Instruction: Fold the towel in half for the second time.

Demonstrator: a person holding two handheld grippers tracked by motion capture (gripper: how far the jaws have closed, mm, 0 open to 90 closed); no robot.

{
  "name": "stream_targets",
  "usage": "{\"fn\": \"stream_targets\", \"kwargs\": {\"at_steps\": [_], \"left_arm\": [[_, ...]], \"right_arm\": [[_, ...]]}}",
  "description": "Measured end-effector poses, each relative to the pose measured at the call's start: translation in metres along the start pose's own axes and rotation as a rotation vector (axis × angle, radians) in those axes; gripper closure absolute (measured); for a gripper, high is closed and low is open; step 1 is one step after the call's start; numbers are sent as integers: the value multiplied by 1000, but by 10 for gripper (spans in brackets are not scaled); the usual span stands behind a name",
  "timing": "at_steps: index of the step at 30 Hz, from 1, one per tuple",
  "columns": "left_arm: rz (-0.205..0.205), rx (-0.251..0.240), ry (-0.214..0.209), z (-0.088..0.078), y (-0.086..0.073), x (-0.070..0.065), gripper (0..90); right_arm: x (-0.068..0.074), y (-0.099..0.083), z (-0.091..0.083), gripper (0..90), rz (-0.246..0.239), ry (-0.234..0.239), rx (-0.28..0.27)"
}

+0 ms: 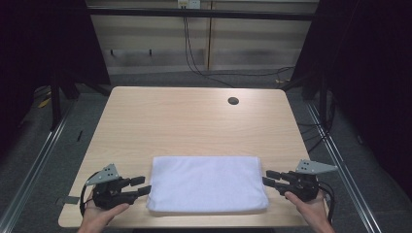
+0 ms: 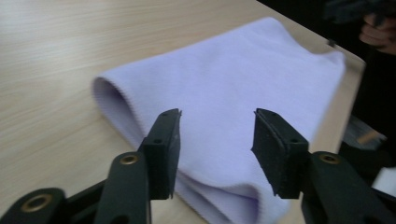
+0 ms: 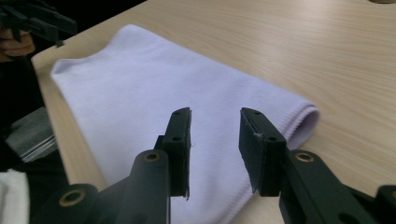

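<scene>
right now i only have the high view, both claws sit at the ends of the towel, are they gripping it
Observer: No. In the left gripper view the left claw stands open, the folded towel beyond its pads.
Operator: and the right one
Observer: The right claw is open too, its pads apart above the towel's end.
Operator: which end has the rounded fold
Observer: Both: in each gripper view the far long edge is a rolled fold, and near the left claw loose layers show at the near corner.

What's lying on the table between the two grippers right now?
A folded white terry towel spans the gap between the left gripper and right gripper, on the light wooden table, seen in the high view.
</scene>
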State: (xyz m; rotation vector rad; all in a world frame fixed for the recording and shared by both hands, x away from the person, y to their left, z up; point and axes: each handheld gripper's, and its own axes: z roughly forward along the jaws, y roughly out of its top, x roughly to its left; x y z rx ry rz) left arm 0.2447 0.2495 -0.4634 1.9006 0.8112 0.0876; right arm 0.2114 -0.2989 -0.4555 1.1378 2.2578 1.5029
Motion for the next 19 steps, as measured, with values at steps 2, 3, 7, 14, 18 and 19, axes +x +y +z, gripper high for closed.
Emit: {"fn": "stream_targets", "kwargs": {"at_steps": [2,3,7,14,18,19], "left_arm": [[-36,-12,37,2,1,10,468],[-44,-11,59,3,2,15,451],[-59,-16,124,3,3,33,390],[-83,-5,167,-3,0,41,296],[-85,28,173,2,-1,40,224],[-85,28,173,2,-1,40,204]], "right_arm": [[-3,-3,-1,586,10,-50,-16],[-6,-4,-1,567,24,-63,-27],[-17,-8,-7,510,69,-114,-66],[-30,-13,-13,425,107,-176,-95],[-35,-15,-14,392,131,-204,-94],[-35,-15,-15,386,130,-206,-96]]}}
